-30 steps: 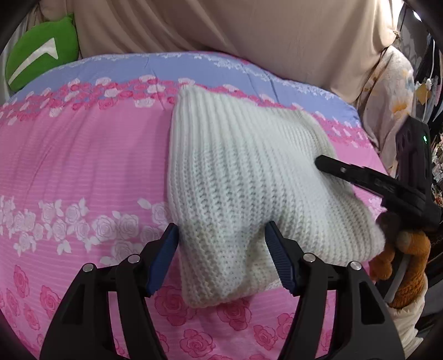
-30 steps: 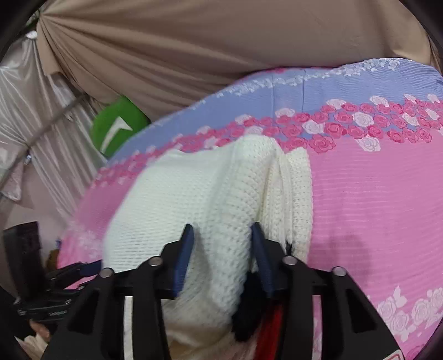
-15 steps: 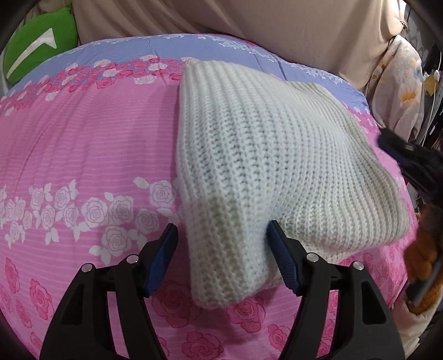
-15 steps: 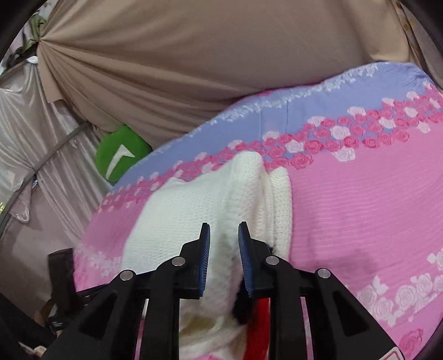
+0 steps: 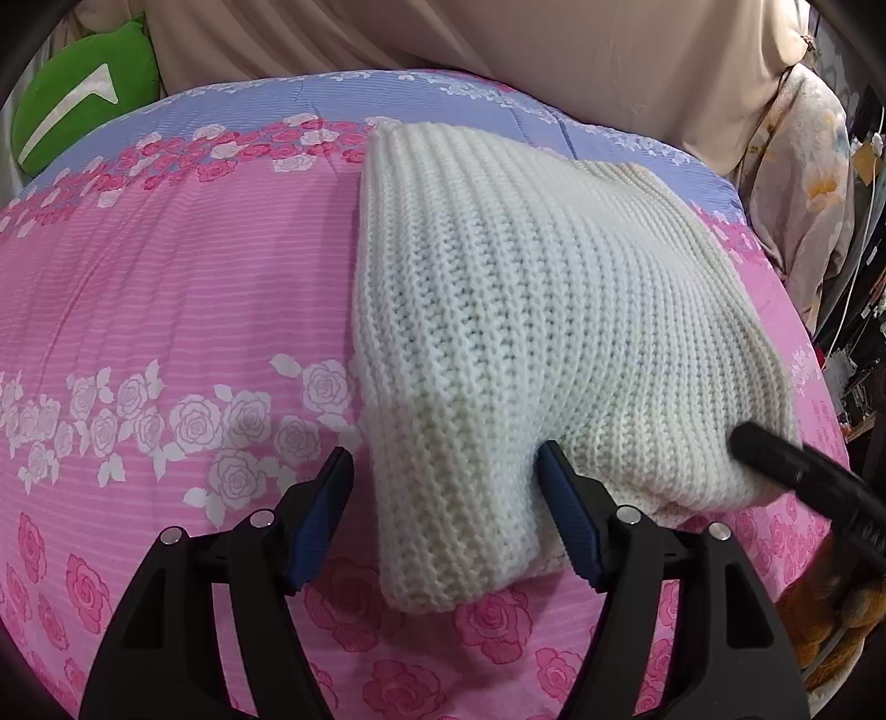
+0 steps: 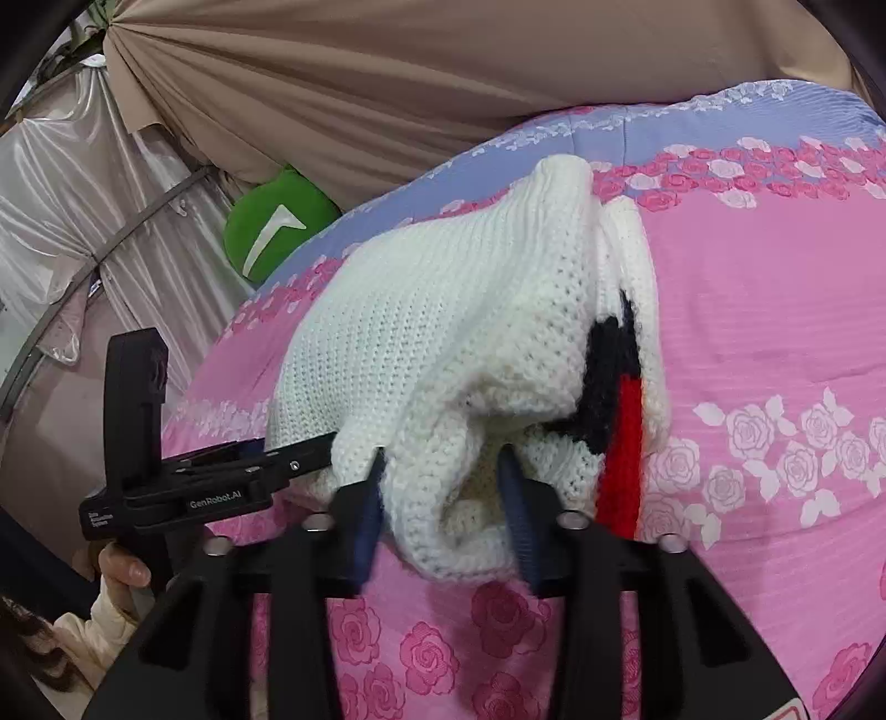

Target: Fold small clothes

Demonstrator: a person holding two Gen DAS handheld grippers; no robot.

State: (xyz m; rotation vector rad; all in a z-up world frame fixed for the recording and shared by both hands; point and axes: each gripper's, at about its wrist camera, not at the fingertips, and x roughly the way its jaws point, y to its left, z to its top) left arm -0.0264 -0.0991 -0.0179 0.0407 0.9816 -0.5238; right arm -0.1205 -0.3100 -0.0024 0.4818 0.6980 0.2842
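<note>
A cream knitted sweater (image 5: 515,310) lies folded on a pink floral bedspread (image 5: 166,310). My left gripper (image 5: 446,520) is open, its blue pads on either side of the sweater's near left corner. In the right wrist view the sweater (image 6: 443,332) shows black and red patches at its right edge. My right gripper (image 6: 443,498) is open around a bunched fold at the sweater's near edge. The left gripper (image 6: 221,476) shows at the left of that view, and the right gripper's finger (image 5: 786,465) shows at the right of the left wrist view.
A green cushion (image 5: 83,99) sits at the bed's far left corner, also in the right wrist view (image 6: 277,227). Beige curtain (image 5: 498,39) hangs behind the bed. Floral fabric (image 5: 803,166) and clutter stand off the right side.
My right gripper closed on the sweater's edge half a second ago and has now opened wider. The sweater has settled lower on the bed. My left gripper stayed open.
</note>
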